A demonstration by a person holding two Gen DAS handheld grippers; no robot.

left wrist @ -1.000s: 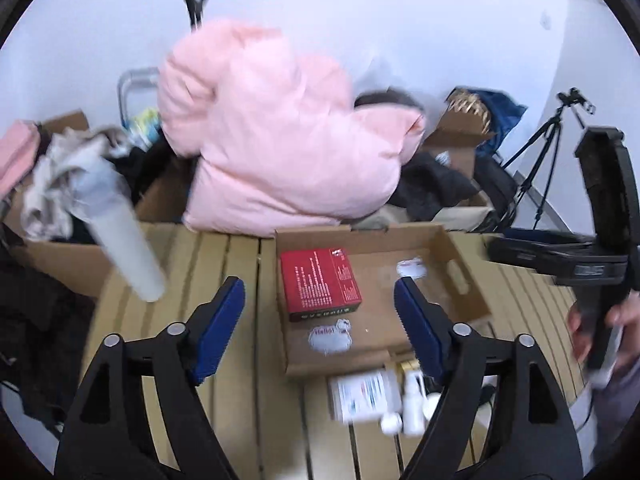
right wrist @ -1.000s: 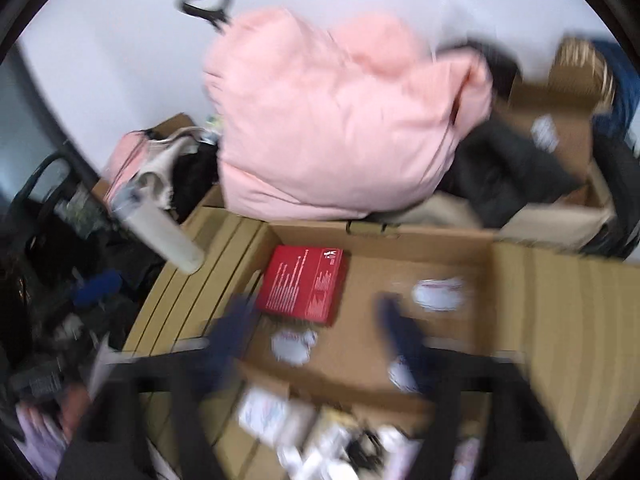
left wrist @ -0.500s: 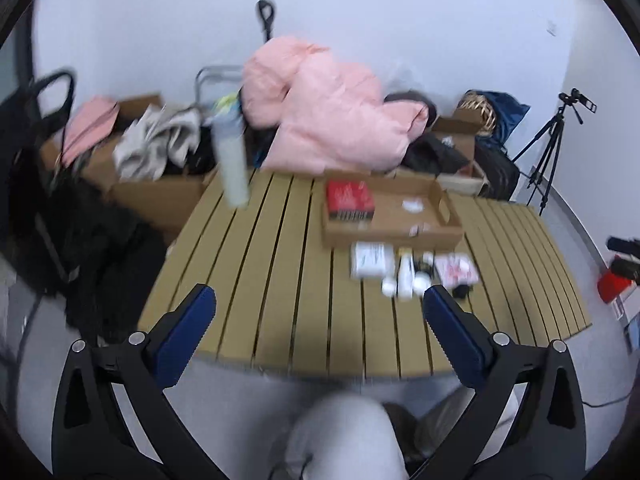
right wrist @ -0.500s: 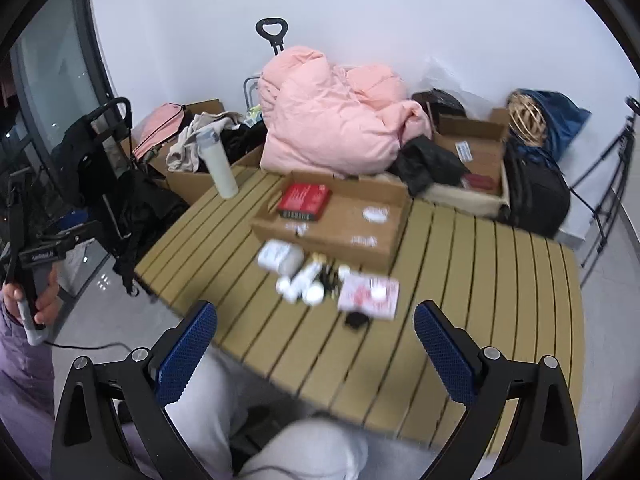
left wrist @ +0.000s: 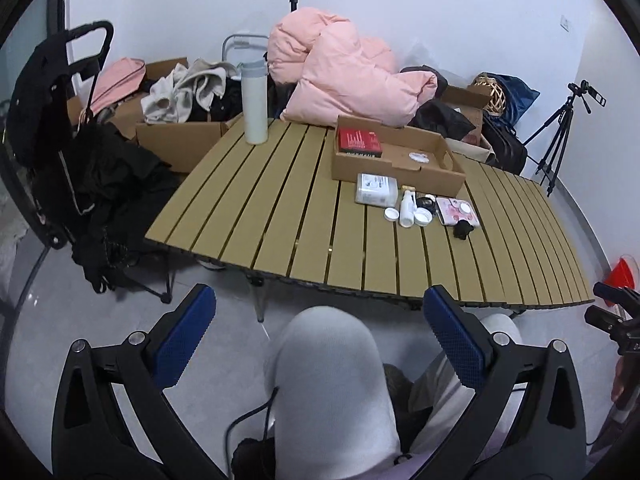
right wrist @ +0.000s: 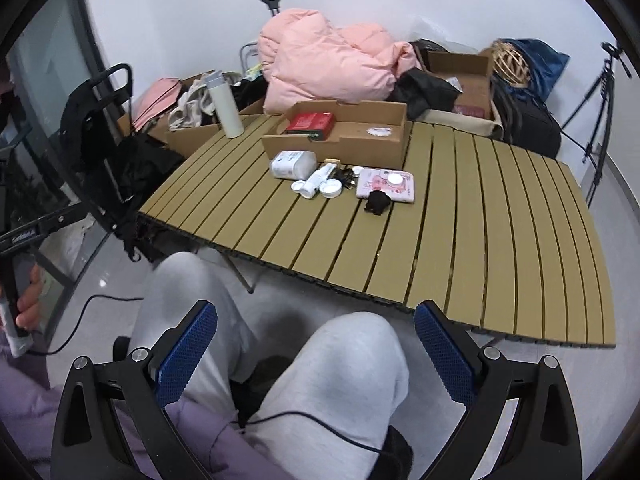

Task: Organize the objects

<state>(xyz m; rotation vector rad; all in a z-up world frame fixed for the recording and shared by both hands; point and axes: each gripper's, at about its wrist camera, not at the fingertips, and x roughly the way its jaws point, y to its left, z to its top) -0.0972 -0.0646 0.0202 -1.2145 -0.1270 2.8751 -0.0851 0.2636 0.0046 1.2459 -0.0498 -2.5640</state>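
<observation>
We are holding the left gripper above our lap, short of the near edge of the slatted table; its blue-padded jaws are standing wide apart with nothing between them. We are holding the right gripper likewise over our knees, jaws spread wide and gripping nothing. Both are sitting well apart from the objects.

The objects are lying on the far half of the table. An open cardboard tray is sitting toward the back edge, and it is holding a red box in its left end and a small white item nearer its right end. Just in front of the tray we are seeing a cluster: a white rectangular container on the left, a white bottle lying beside it, two round white lids next to the bottle, a pink flat case on the right, and a small black object touching the near edge of that case. A tall white flask is standing upright at the back left corner of the table, well apart from the cluster. A pink padded jacket is lying piled behind the tray.
</observation>
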